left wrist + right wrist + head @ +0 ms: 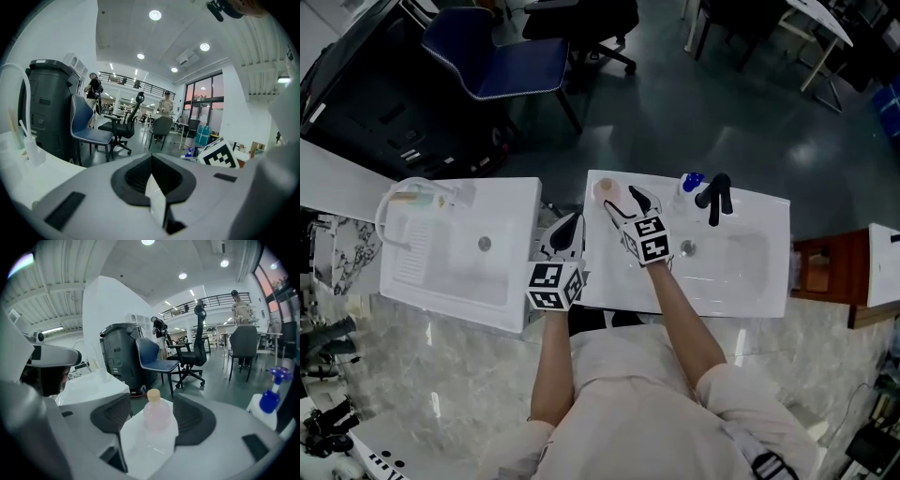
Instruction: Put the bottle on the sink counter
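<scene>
**Bottle upright on the worktop, right gripper open around it**

The pale pink bottle [156, 414] with a tan cap stands upright on the far left corner of the white sink worktop [609, 272], left of the basin [727, 258]. The right gripper [628, 206] has its jaws spread wide on either side of the bottle, and neither pad presses it. The left gripper [570, 230] hangs beside the worktop's left edge, jaws together and empty. A black faucet [715, 197] stands behind the basin.

Translucent pink plastic bottle [156, 417]: smooth, matt tan cap. White sink table [611, 279]: glossy, smooth. Dark grey floor [741, 103]: polished, reflective.
</scene>
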